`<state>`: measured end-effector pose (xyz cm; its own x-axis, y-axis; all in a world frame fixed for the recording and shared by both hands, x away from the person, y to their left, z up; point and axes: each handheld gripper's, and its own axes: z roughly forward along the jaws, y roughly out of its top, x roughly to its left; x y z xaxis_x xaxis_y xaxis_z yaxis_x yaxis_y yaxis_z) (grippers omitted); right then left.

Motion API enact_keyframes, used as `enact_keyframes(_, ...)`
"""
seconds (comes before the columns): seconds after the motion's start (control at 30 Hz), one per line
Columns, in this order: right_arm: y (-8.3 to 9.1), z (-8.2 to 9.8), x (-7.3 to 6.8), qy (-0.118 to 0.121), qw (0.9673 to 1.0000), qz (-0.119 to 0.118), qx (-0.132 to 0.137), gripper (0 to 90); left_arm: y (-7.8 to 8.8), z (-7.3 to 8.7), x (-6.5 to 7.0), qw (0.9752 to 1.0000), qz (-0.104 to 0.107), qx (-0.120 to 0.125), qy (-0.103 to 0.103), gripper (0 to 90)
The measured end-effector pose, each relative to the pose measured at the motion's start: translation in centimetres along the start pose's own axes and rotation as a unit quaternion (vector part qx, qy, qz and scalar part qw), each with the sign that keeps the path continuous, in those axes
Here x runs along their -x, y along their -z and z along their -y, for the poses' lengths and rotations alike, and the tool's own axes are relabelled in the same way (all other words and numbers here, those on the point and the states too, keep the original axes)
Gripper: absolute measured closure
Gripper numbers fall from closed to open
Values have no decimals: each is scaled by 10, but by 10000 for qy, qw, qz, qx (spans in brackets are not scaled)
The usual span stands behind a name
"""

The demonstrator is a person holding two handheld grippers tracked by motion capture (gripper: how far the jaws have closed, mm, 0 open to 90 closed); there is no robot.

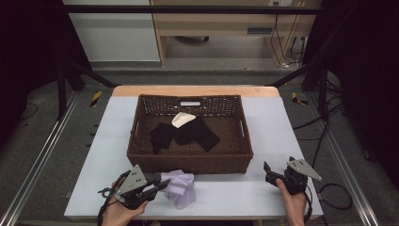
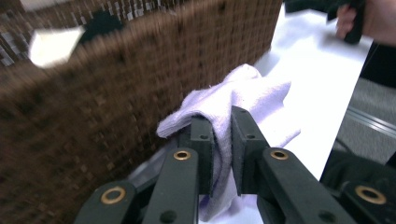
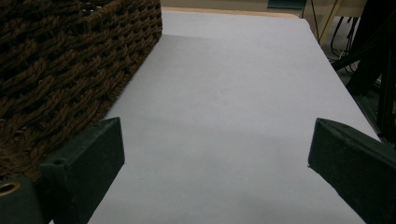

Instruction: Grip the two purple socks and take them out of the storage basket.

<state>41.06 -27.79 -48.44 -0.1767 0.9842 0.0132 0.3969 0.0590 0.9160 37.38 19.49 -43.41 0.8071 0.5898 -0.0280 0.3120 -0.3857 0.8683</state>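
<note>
1. The left gripper [image 1: 157,187] sits at about 7 o'clock on the white table [image 1: 263,188], and its jaws are pressed onto a fold of the lilac cloth [image 1: 181,188] — in the left gripper view the cloth [image 2: 233,102] bunches between the two black pads [image 2: 245,140] and spills out past them.

2. From that gripper the cloth lies straight ahead, toward 3 o'clock along the table's near edge. The crumpled heap runs roughly from 12 to 6 o'clock, so the gripper bites across one end of it.

3. The cloth rests on the table just in front of the near wall of the woven basket [image 1: 188,162], touching or nearly touching it; I cannot tell which.

4. The relation that matters: the basket's opening lies at about 12 to 1 o'clock from the pinched cloth, over that near wall. Any carry into it would likely need a lift first, then a move forward.

5. Inside the basket lie dark garments [image 1: 186,134] and a pale cream piece [image 1: 182,119] toward the far side.

6. The right gripper [image 1: 272,172] is at about 5 o'clock, well apart from the cloth, jaws spread wide over bare table — the left one is plainly nearer.
</note>
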Motion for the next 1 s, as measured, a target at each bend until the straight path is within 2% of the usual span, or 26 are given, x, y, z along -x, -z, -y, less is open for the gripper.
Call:
enact_keyframes(0.2, 0, 0, 0, 8, 10000, -9, -12, 41, -21, 17, -4, 9987, -25, -507, 0, 785)
enact_keyframes(0.33, 0, 0, -1, 10, 10000, -17, -17, 40, -22, 22, -7, 9986, -11, -526, 26, 739)
enact_keyframes(0.4, 0, 0, 0, 14, 10000, -22, -22, 40, -20, 24, -8, 9988, -23, -491, 56, 653)
enact_keyframes(0.43, 0, 0, 0, 16, 10000, -22, -19, 40, -16, 25, -10, 9991, -122, -398, 44, 592)
enact_keyframes(0.47, 0, 0, 0, 16, 10000, -22, -19, 40, -16, 25, -10, 9991, -122, -398, 44, 493)
enact_keyframes(0.5, 1, 0, 0, 15, 10000, -27, -16, 40, -14, 25, -11, 9992, -188, -347, 40, 493)
enact_keyframes(0.6, 1, 0, 0, 6, 10000, -26, -16, 40, -5, 27, -16, 9989, -401, -240, 82, 395)
enact_keyframes(0.77, 1, 0, 0, -1, 10000, -32, -24, 40, 6, 38, -29, 9970, -664, -312, 255, 367)
enact_keyframes(1.0, 0, 0, 0, -1, 10000, -31, -36, 39, 12, 44, -35, 9942, -962, -402, 275, 352)
